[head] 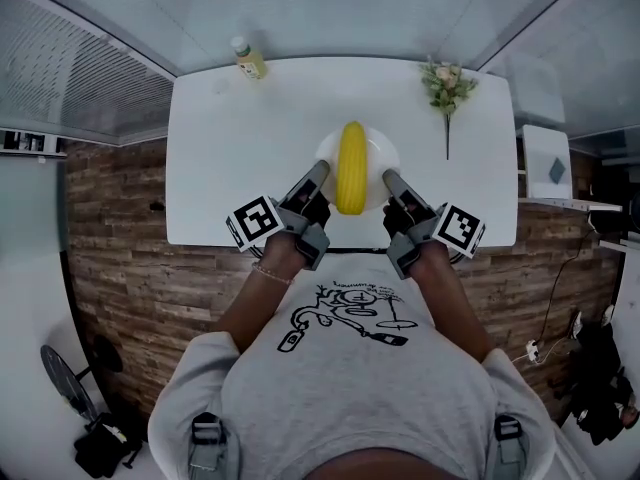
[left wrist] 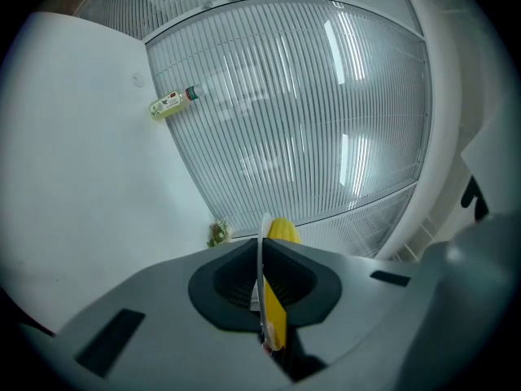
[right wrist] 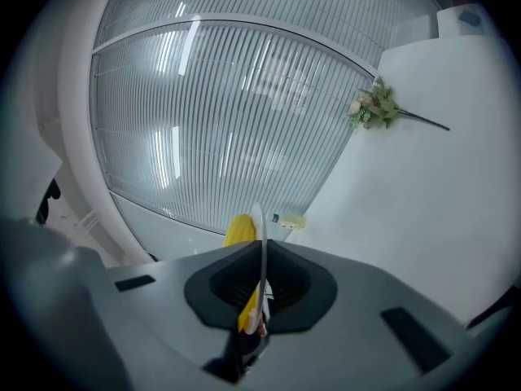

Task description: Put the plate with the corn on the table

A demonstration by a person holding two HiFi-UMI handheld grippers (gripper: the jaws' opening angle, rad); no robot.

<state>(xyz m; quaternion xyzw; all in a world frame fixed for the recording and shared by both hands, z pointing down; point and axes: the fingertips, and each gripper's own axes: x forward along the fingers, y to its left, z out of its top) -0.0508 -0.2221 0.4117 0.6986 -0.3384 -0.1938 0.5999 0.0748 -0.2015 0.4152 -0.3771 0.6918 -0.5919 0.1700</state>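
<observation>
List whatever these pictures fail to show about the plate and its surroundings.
- Head view: whether the plate touches the table; the steep downward look hides any gap.
- Plate's near rim, head view: covered by the corn.
- Both gripper views: the plate's face, seen edge-on between the jaws.
- Bottle label: too small in every view.

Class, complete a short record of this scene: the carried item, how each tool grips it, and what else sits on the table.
Carried item: white plate with yellow corn lying on it
Left tool: shut on the plate's left rim
Right tool: shut on its right rim
Table: white; bottle at far left, flower sprig at far right
</observation>
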